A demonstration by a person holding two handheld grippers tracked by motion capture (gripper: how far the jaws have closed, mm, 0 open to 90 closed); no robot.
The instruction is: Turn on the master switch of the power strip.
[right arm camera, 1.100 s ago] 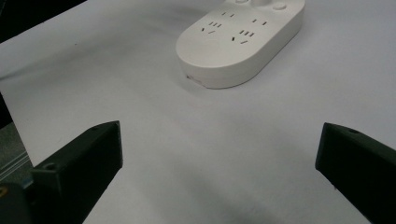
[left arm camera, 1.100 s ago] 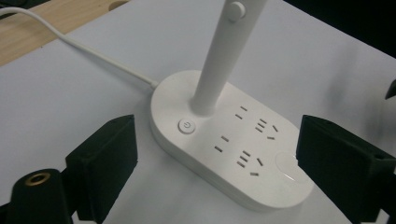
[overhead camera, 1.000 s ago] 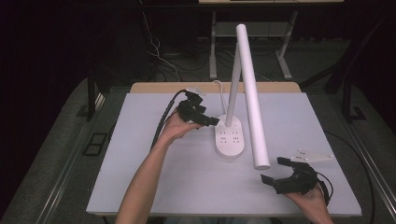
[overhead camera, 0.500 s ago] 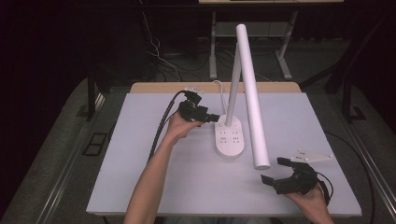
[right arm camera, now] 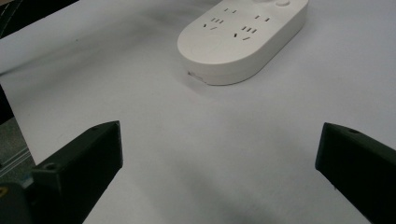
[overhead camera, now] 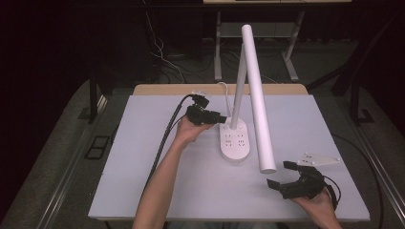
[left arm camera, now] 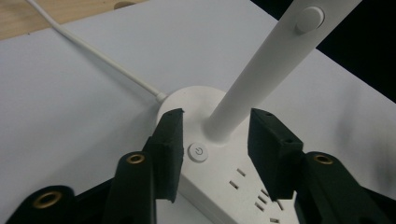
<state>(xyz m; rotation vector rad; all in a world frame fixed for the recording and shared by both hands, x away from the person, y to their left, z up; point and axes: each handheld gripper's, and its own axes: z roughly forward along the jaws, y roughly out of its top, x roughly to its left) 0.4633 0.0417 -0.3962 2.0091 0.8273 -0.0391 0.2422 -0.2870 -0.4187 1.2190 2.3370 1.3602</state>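
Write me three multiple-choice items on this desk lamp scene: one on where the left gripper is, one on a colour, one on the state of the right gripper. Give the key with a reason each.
1. Where is the left gripper?
A. At the lamp base, fingers either side of the stem's foot
B. At the lamp's free tip
C. Off the table

2. What colour is the lamp?
A. Black
B. White
C. Red

3. How is the right gripper?
A. Shut on the lamp head
B. Shut on the cord
C. Open, holding nothing

Key:
1 A: the left gripper view shows its fingers flanking the stem above the power button.
2 B: base, stem and head are all white.
3 C: the right gripper view shows its fingers wide apart over bare table, with the base farther off.
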